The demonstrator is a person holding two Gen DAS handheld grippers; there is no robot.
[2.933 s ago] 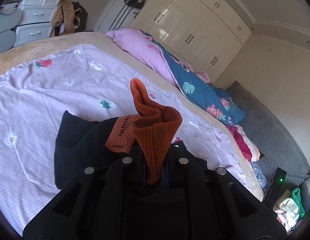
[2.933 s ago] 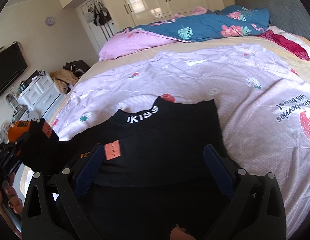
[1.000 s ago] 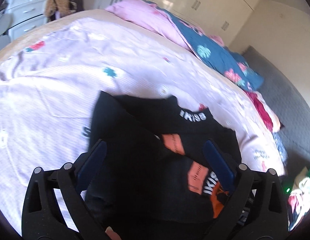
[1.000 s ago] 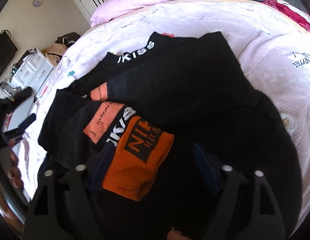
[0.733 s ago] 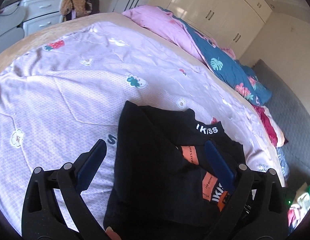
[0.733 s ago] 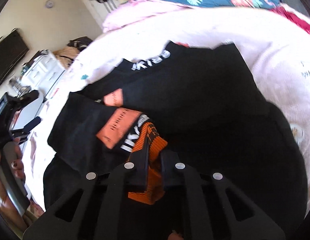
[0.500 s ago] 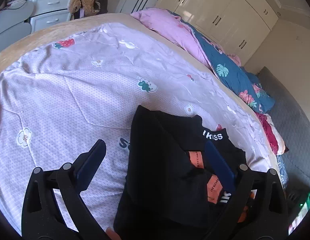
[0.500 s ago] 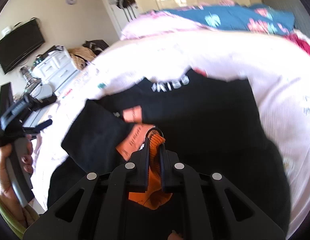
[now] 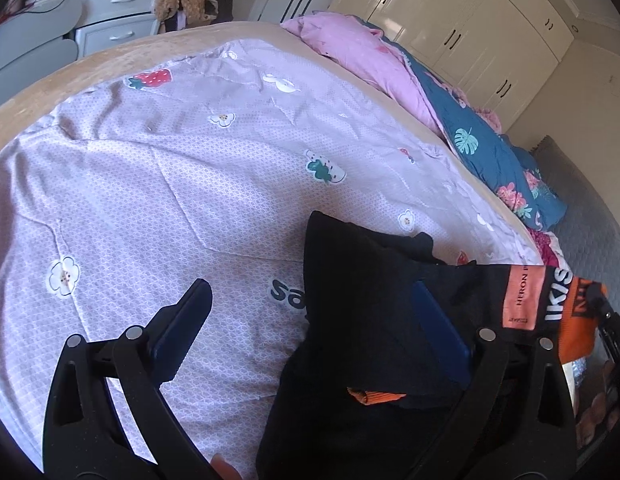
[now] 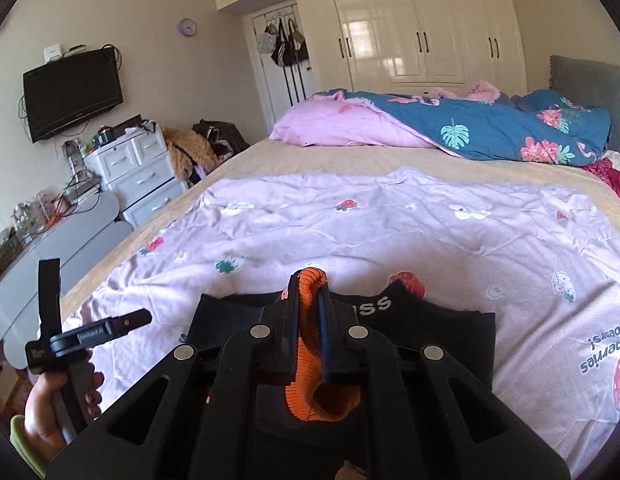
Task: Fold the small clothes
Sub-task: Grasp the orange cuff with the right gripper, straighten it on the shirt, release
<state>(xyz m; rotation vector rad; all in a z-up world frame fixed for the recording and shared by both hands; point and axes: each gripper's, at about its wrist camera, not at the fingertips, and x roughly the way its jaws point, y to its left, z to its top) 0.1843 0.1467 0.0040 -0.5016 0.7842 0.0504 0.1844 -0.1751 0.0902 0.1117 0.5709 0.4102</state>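
A black sweater (image 9: 370, 320) with white lettering at its collar lies on the lilac printed sheet (image 9: 170, 168). One of its sleeves is drawn up and away to the right in the left wrist view; it carries an orange patch (image 9: 524, 296) and ends in an orange ribbed cuff (image 10: 310, 332). My right gripper (image 10: 310, 286) is shut on that cuff and holds it above the sweater body (image 10: 430, 320). My left gripper (image 9: 310, 320) is open, its right finger over the sweater's left part, its left finger over bare sheet, nothing pinched.
A pink and blue duvet (image 10: 470, 128) is heaped along the far side of the bed. White drawers (image 10: 142, 176), a grey table (image 10: 62, 240) and a wall TV (image 10: 72, 92) stand beyond the left edge. A hand (image 10: 50, 420) holds the left gripper's handle.
The right gripper closed on the orange cuff and raised it off the sweater. The left gripper, open throughout, shifted left so that more bare sheet shows.
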